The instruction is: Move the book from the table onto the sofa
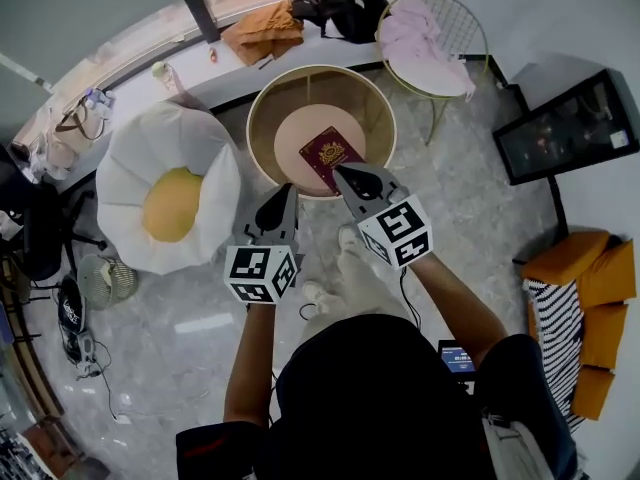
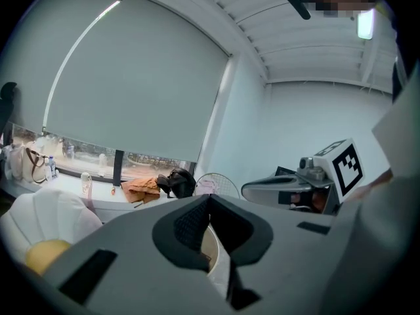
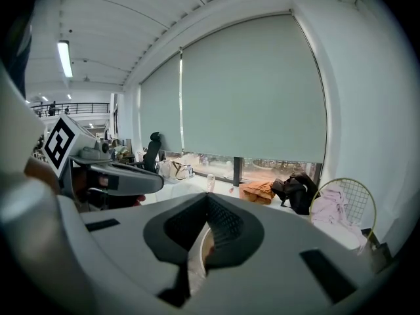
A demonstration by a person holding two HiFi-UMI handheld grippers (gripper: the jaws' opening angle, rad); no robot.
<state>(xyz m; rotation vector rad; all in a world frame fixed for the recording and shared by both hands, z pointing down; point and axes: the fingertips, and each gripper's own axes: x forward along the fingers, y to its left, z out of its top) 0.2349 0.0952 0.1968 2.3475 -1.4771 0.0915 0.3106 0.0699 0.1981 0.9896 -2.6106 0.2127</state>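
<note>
A dark red book (image 1: 330,156) lies on the pale pink top of a round table with a wooden rim (image 1: 262,103). My left gripper (image 1: 283,192) is shut and empty, its tip at the table's near rim, left of the book. My right gripper (image 1: 341,174) is also shut and empty, and its tip overlaps the book's near edge in the head view. In the left gripper view the closed jaws (image 2: 209,199) hide the book; the right gripper (image 2: 289,189) shows beside them. The right gripper view shows its own closed jaws (image 3: 207,199) and the left gripper (image 3: 115,176).
A white petal-shaped seat (image 1: 215,183) with a yellow cushion (image 1: 172,203) stands left of the table. A wire chair with pink cloth (image 1: 432,34) is behind it. Orange cushions and striped fabric (image 1: 580,308) sit at the right, with a black cabinet (image 1: 570,123) above. A bag (image 1: 347,3) and orange cloth (image 1: 265,28) lie on the sill.
</note>
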